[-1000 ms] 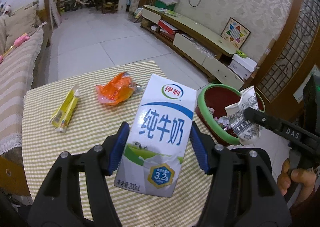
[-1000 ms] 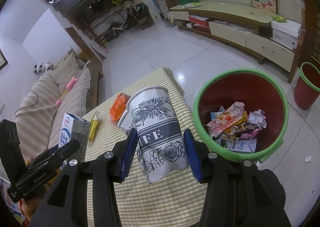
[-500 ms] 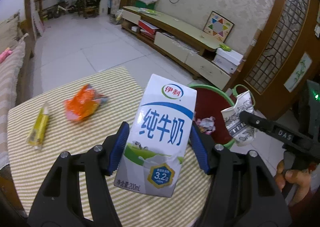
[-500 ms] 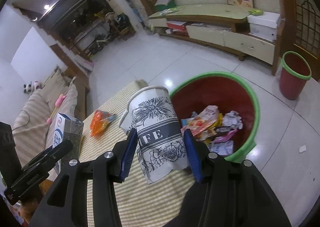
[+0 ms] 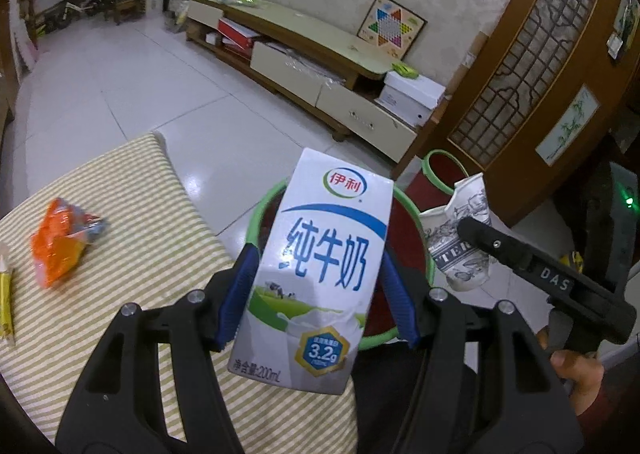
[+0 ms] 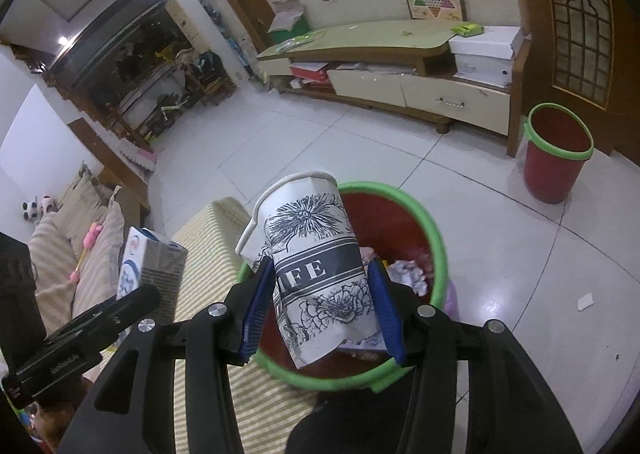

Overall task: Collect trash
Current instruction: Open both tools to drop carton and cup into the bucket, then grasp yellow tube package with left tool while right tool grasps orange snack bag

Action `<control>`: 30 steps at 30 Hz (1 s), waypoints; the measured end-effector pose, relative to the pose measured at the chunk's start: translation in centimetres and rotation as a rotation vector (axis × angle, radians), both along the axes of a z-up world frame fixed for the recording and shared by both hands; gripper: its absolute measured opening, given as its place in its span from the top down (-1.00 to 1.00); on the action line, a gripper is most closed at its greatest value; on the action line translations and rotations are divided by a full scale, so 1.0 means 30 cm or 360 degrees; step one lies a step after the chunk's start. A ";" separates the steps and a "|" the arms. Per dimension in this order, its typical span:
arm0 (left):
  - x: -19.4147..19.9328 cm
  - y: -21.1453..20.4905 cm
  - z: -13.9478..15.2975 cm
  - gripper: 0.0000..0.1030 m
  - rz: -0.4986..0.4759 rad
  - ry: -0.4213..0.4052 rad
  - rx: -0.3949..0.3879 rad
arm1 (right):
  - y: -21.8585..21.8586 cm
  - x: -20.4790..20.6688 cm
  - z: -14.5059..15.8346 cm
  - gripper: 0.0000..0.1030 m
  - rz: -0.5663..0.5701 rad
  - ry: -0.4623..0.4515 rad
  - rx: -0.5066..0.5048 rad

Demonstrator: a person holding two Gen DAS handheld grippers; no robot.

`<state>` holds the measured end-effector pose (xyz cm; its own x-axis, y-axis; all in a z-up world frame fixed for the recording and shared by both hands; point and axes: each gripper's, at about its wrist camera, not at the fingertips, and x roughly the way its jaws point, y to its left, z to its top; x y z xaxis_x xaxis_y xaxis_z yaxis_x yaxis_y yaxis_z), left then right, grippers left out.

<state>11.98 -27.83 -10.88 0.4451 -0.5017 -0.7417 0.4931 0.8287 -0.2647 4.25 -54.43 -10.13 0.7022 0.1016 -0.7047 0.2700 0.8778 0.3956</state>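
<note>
My left gripper (image 5: 318, 294) is shut on a white and blue milk carton (image 5: 320, 262) and holds it over the near rim of the red bin with a green rim (image 5: 256, 213). My right gripper (image 6: 320, 306) is shut on a crushed black-and-white paper cup (image 6: 316, 274) and holds it above the same bin (image 6: 438, 242), which has wrappers inside. The cup (image 5: 460, 250) and the right gripper show at the right of the left wrist view. The carton (image 6: 150, 266) shows at the left of the right wrist view.
An orange wrapper (image 5: 60, 242) and a yellow wrapper (image 5: 5, 306) lie on the striped table (image 5: 132, 221). A second red bin (image 6: 556, 157) stands by the TV cabinet (image 6: 380, 65). A sofa (image 6: 72, 254) is at the left. The floor is white tile.
Both grippers have moved right, from over the table to over the bin, with the carton and the cup still held. The wrappers have slid left in the left wrist view.
</note>
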 end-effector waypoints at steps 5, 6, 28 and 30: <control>0.023 -0.067 -0.028 -0.14 -0.0048 0.0013 0.0034 | -0.037 0.021 -0.020 0.08 -0.0012 0.0012 0.0000; 0.028 -0.076 -0.034 -0.14 -0.0048 0.0018 0.0035 | -0.041 0.030 -0.026 0.08 -0.0010 0.0019 -0.0003; 0.043 0.461 -0.143 -0.55 0.0394 -0.0002 0.0287 | 0.173 0.055 -0.095 -0.37 0.0191 0.0162 0.0066; 0.055 0.577 -0.164 -0.55 0.0498 0.0020 0.0342 | 0.225 0.056 -0.102 -0.37 0.0228 0.0182 0.0089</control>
